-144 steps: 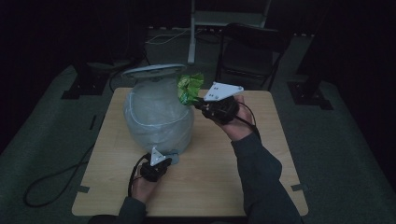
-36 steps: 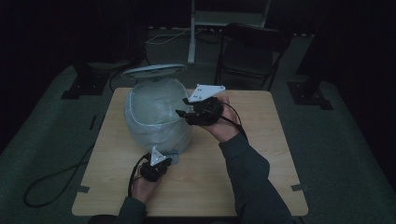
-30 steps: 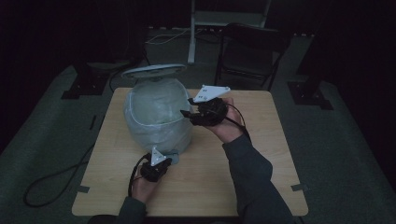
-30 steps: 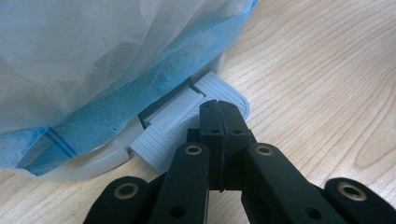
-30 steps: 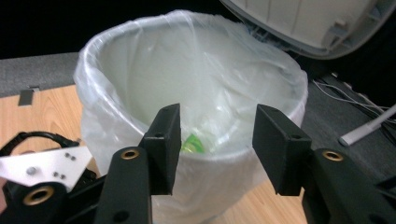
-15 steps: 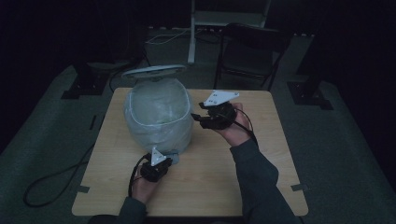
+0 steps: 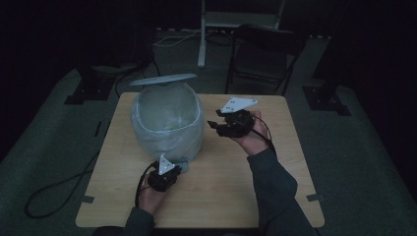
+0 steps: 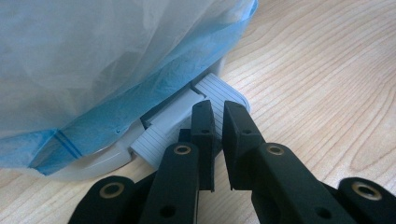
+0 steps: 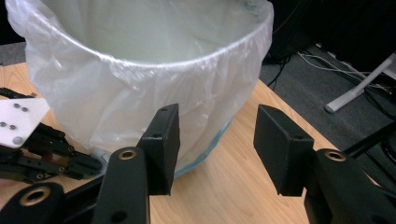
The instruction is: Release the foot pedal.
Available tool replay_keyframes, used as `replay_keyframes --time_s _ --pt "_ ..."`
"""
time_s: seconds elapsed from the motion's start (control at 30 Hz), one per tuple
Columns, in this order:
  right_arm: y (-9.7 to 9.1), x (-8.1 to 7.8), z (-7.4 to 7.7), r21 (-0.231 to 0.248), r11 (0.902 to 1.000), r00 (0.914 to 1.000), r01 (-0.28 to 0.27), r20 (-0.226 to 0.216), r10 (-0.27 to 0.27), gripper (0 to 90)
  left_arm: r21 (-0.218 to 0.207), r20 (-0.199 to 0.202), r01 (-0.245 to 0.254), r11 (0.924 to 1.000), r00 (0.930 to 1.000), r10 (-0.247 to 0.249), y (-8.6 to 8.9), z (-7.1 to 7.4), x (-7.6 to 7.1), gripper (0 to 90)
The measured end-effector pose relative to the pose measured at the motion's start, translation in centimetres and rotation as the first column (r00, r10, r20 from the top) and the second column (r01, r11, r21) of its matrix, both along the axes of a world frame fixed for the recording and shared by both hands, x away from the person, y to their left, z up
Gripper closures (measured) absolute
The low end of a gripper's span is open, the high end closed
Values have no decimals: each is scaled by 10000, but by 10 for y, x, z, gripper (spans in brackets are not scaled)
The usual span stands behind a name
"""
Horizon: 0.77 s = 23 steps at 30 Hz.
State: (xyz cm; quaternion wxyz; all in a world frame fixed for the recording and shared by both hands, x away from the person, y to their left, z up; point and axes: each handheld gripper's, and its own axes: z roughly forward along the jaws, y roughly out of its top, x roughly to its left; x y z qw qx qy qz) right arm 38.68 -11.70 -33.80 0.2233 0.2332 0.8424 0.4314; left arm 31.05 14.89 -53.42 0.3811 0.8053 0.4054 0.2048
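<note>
From the high view, a round bin (image 7: 168, 123) lined with a pale plastic bag stands on the left half of the wooden table (image 7: 275, 196), its lid (image 7: 163, 79) tipped up at the back. The left gripper (image 7: 172, 169) sits at the bin's near foot, and the right gripper (image 7: 214, 125) hangs just beside the bin's right flank, with its grey 3-cornered plate on top.

Now the left gripper view gives what the high view can't: a white ribbed pedal (image 8: 187, 116) poking out from under the bin's base, with fine parallel grooves across its flat top. The 2 black jaws lie over it with a narrow slit between them; they have just been opening a little, and nothing is pinched between the pads. Above the pedal the bag (image 8: 116, 60) is thin, crinkled, milky film with a blue band along its hem. The table's woodgrain shows clearly here, light and wavy.

Over to the right gripper view: the bag is stretched taut over the bin's round rim (image 9: 187, 56), gathered in small pleats below it. The 2 blocky, matte black jaws stand well apart, released, holding nothing, and the bin's wall is behind the gap. The left gripper (image 9: 46, 154) shows at the lower left.
</note>
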Motion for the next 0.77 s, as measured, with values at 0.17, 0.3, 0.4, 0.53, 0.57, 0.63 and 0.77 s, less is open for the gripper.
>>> replay_keyframes --time_s 0.17,0.3,0.4,0.53,0.57,0.63,0.77 --pt "-6 1 -4 -57 9999 9999 145 -74 -145 494 49 35 -44 10000 10000 43 0 1 0 823" --pt "-15 2 -10 -162 9994 9994 319 -147 -322 493 28 145 -105 9999 9998 105 2 4 -2 821" --pt "-19 3 -14 -209 9990 9990 405 -194 -409 494 -107 285 -107 9999 9995 110 3 7 -4 813" --pt "-33 6 -25 -251 9971 9965 716 -421 -726 492 -377 671 19 9993 9977 6 5 13 -11 784" --pt "-36 6 -28 -279 9965 9958 782 -447 -794 492 -373 718 54 9993 9974 -27 5 14 -12 779" --pt "-42 8 -35 -386 9952 9944 904 -523 -924 490 -418 834 115 9991 9965 -80 5 16 -13 777" --pt "-58 16 -61 -845 9893 9879 1191 -900 -1266 475 -463 863 125 9988 9962 -85 5 17 -14 753"
